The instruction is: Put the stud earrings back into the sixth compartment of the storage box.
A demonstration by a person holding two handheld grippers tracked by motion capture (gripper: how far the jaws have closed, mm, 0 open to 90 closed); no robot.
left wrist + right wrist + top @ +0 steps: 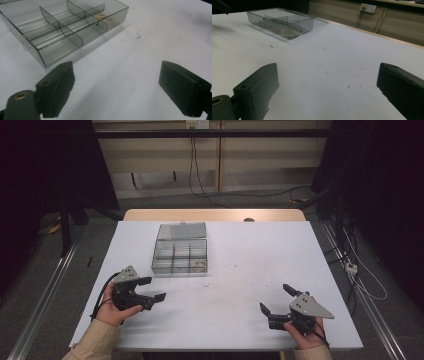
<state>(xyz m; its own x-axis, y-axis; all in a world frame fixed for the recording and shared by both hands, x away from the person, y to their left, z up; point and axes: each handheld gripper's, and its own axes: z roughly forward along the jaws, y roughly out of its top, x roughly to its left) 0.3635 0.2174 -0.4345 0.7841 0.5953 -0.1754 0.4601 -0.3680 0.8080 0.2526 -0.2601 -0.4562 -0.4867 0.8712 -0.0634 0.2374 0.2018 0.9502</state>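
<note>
Jaws on both sides stand spread wide with nothing between them. My left gripper [152, 289] sits low over the near-left part of the white tabletop [240, 285], held in a hand [116, 312] with a tan sleeve, its jaws aimed toward the middle. My right gripper [276, 299] is at the near right, well apart from the left, jaws aimed up and leftward. Farther back, left of centre, I see a smoky clear compartment box [180, 256] lying open, its lid [181, 230] folded flat behind it. A small gold-coloured item [101, 16] lies in the box's near-right compartment; I cannot tell what it is. Tiny dark specks [137, 37] dot the tabletop near the box.
</note>
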